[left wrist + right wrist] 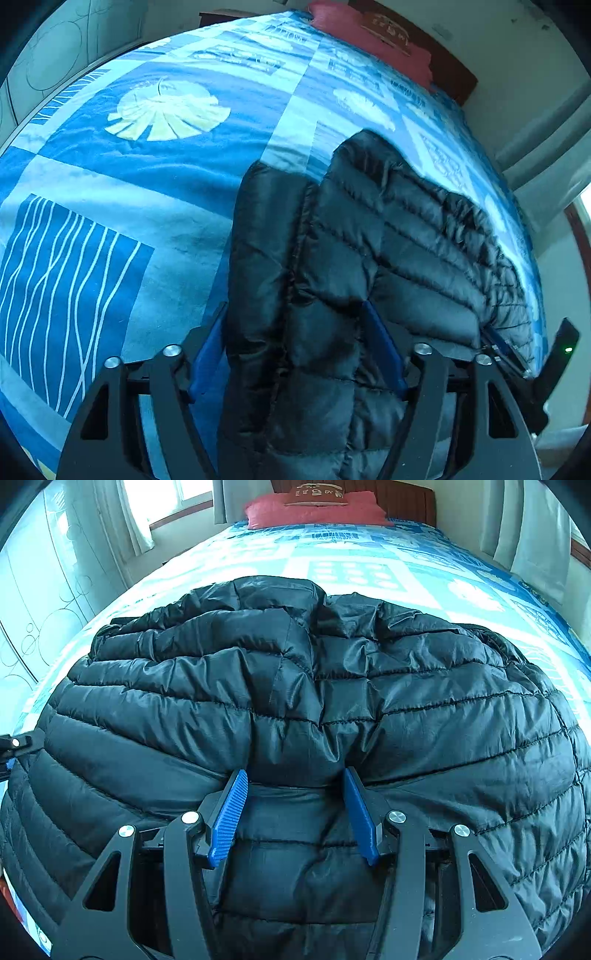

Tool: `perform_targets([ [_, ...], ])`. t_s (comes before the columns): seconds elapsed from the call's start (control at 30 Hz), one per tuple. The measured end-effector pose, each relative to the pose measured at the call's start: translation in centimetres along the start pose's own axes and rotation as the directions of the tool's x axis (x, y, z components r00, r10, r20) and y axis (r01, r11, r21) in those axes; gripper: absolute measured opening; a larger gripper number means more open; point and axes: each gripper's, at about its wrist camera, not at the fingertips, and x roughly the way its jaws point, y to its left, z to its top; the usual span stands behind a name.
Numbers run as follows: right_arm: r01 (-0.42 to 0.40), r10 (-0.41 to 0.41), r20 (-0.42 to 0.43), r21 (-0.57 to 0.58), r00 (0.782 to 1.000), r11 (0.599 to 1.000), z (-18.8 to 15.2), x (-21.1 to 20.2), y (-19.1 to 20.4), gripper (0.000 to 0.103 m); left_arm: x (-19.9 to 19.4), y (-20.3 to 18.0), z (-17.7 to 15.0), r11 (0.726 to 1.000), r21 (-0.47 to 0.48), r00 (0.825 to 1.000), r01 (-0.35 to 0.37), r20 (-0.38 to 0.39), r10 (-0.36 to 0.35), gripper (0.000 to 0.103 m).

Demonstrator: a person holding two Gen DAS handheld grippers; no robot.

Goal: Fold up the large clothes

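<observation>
A black quilted puffer jacket (369, 236) lies on a bed with a blue patterned cover (147, 166). A thick fold of the jacket fills my left gripper (295, 306) from side to side; its blue fingers (384, 350) bear on the padding, and the left one is mostly hidden by fabric. In the right wrist view the jacket (295, 672) spreads wide across the bed. My right gripper (294, 771) is shut on a bunched fold near the front edge, and creases run out from the blue pads (229, 812).
A pink pillow (317, 511) and a dark headboard (406, 498) are at the far end of the bed. Curtains (528, 528) and a window (159, 494) line the walls. A patterned wardrobe door (37, 602) stands at the left. Bare cover (110, 221) lies left of the jacket.
</observation>
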Motion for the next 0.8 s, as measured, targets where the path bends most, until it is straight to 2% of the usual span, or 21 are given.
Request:
perform_targets([
  [0.07, 0.000, 0.000, 0.000, -0.001, 1.000, 1.000, 0.0, 0.0, 0.0, 0.052, 1.1, 0.5, 0.0, 1.000, -0.014, 0.999, 0.021, -0.031, -0.022, 0.074],
  [0.13, 0.001, -0.001, -0.001, -0.001, 1.000, 1.000, 0.0, 0.0, 0.0, 0.052, 1.7, 0.9, 0.1, 0.998, -0.036, 0.997, 0.058, -0.043, -0.060, 0.072],
  [0.3, 0.007, -0.007, 0.001, -0.005, 1.000, 1.000, -0.1, -0.1, 0.2, 0.053, 1.8, 0.4, -0.1, 0.993, -0.013, 0.993, 0.114, -0.042, -0.114, 0.041],
  [0.4, 0.011, -0.011, 0.002, -0.009, 1.000, 1.000, -0.2, -0.2, 0.3, 0.053, 1.2, -0.2, -0.2, 0.992, -0.001, 0.992, 0.123, -0.029, -0.123, 0.027],
  [0.5, 0.014, -0.014, 0.002, -0.012, 1.000, 1.000, -0.1, -0.1, 0.4, 0.053, -0.2, -1.4, -0.7, 0.995, 0.033, 0.995, 0.098, 0.004, -0.098, 0.022],
  [0.63, 0.018, -0.018, 0.001, -0.014, 1.000, 1.000, 0.2, -0.3, 0.7, 0.053, -1.4, -2.2, -0.6, 0.996, 0.037, 0.996, 0.086, 0.036, -0.087, 0.021],
  [0.8, 0.013, -0.013, 0.016, -0.006, 1.000, 1.000, 0.6, -1.1, 1.0, 0.053, -2.3, -3.8, -0.6, 0.997, 0.078, 0.997, 0.020, 0.070, -0.026, 0.020],
])
